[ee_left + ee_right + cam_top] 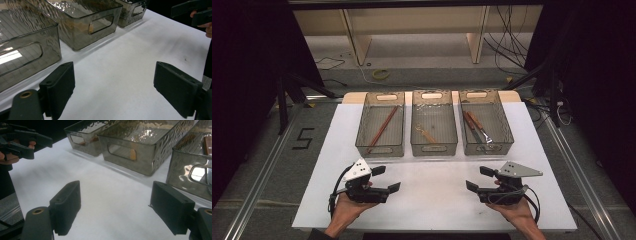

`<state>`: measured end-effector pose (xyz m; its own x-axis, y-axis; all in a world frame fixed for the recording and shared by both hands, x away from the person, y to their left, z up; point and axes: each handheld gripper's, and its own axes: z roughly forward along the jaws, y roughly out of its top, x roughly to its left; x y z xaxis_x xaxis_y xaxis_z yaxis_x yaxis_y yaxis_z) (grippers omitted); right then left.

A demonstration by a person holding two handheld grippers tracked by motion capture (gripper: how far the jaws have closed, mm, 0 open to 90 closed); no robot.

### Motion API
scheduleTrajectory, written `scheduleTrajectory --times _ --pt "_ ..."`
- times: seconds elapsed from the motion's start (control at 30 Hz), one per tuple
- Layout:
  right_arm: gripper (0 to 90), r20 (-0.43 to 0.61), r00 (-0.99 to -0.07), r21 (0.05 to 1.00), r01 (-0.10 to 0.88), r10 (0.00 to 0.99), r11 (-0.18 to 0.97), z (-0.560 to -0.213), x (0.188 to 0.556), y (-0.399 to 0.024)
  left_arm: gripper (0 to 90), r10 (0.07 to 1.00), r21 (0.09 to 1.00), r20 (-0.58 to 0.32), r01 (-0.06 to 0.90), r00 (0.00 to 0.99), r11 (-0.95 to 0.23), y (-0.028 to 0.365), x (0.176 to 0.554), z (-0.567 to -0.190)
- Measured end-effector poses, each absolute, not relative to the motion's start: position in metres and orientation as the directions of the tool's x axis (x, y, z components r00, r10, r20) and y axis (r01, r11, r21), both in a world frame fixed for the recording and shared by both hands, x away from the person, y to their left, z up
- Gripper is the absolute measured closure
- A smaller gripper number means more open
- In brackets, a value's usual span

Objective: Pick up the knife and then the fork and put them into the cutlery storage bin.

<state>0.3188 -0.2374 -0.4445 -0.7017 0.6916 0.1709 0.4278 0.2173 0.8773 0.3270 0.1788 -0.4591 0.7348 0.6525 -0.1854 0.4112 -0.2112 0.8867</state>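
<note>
Three clear grey bins stand in a row at the back of the white table. The left bin holds brown chopsticks. A small wooden utensil lies in the middle bin. In the right bin lie brown-handled pieces of cutlery. My left gripper rests near the front left, open, nothing between its jaws. My right gripper rests near the front right, open and bare too. Each points toward the table's middle. From the left gripper view the bins run off to the upper right; from the right gripper view, to the upper left.
The white table top lies bare between the two grippers and in front of the bins. Beyond the table are a wooden shelf frame and cables on the floor. Metal rails run along both sides.
</note>
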Motion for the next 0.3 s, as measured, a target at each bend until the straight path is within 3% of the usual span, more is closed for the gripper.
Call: scheduleTrajectory --times 0.3 --pt "24.9 0.172 -0.699 0.875 0.432 0.694 0.218 -0.4454 0.3197 -0.2371 16.8 0.654 0.887 -0.187 0.413 0.733 -0.209 0.1786 0.3275 -0.4595"
